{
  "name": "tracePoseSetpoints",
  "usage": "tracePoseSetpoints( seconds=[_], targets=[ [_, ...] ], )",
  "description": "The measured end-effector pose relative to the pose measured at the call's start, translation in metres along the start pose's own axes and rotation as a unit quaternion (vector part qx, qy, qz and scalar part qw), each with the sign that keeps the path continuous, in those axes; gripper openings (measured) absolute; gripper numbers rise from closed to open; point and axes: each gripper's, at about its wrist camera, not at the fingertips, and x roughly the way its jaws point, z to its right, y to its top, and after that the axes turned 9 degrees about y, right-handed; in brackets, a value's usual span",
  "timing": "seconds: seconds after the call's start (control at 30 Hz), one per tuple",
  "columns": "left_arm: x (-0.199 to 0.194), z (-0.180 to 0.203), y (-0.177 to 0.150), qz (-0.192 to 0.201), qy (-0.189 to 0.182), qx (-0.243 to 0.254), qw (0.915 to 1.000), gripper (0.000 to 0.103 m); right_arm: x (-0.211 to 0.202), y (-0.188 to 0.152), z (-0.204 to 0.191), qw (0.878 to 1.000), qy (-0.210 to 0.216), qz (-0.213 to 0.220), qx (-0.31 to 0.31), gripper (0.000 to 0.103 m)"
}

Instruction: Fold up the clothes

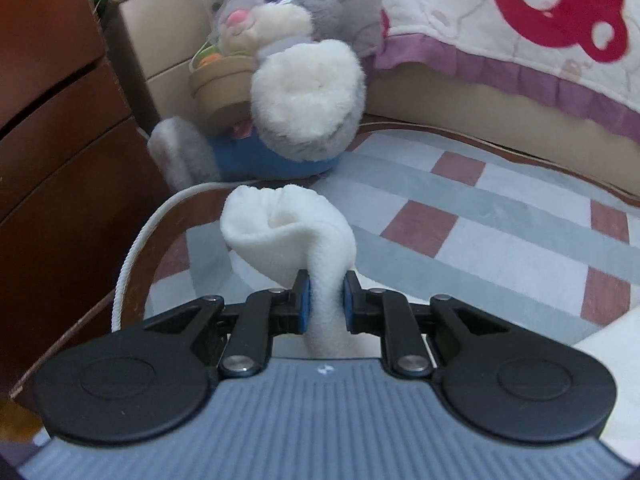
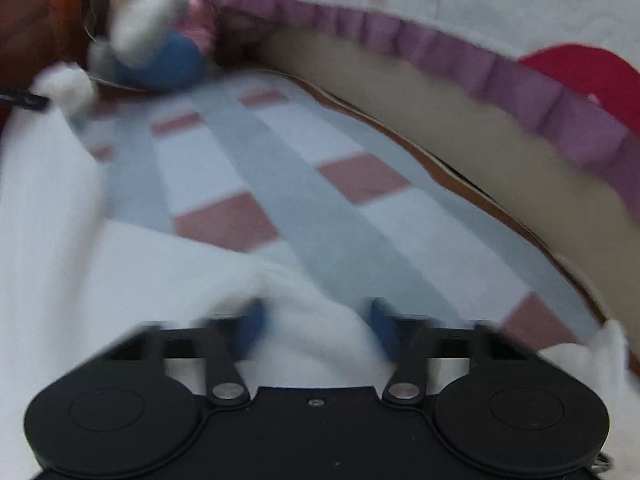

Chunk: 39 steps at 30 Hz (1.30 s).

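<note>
A white fleece garment (image 1: 292, 236) rises in a bunched fold from between the blue pads of my left gripper (image 1: 326, 300), which is shut on it above the checked cloth. In the blurred right wrist view the same white garment (image 2: 60, 248) spreads over the left and front of the surface. My right gripper (image 2: 316, 320) has its blue pads wide apart, with a ridge of the white fabric lying between them. Far left in that view, the lifted corner of the garment (image 2: 66, 86) shows held by the other gripper.
A checked cloth (image 1: 500, 232) of grey, white and red squares covers the surface. A grey plush rabbit (image 1: 288, 76) sits at its far end beside brown wooden drawers (image 1: 52, 120). A bed with a purple-frilled quilt (image 2: 460, 52) runs along the right. A white cord (image 1: 136, 248) curves at left.
</note>
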Motion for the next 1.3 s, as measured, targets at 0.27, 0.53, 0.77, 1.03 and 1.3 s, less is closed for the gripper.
tracePoseSetpoints(
  seconds=[0.27, 0.53, 0.77, 1.03, 1.3],
  targets=[
    [0.032, 0.001, -0.006, -0.035, 0.028, -0.042, 0.9981, 0.034, -0.062, 0.03, -0.006, 0.983, -0.142, 0.115, -0.019, 0.011],
    [0.037, -0.003, -0.048, -0.109, -0.019, -0.112, 0.9875, 0.062, -0.105, -0.016, -0.001, 0.986, -0.107, 0.062, 0.109, 0.051],
    [0.03, 0.001, -0.094, -0.182, -0.071, -0.107, 0.9747, 0.069, -0.142, -0.06, -0.006, 0.978, -0.073, 0.01, 0.195, 0.052],
    [0.039, 0.038, -0.07, -0.075, -0.067, -0.052, 0.9936, 0.059, -0.12, -0.04, -0.072, 0.99, 0.078, -0.011, 0.12, 0.052],
    [0.048, 0.063, -0.017, -0.028, -0.036, -0.004, 0.9989, 0.048, -0.049, 0.002, -0.161, 0.982, 0.182, -0.025, -0.037, 0.046]
  ],
)
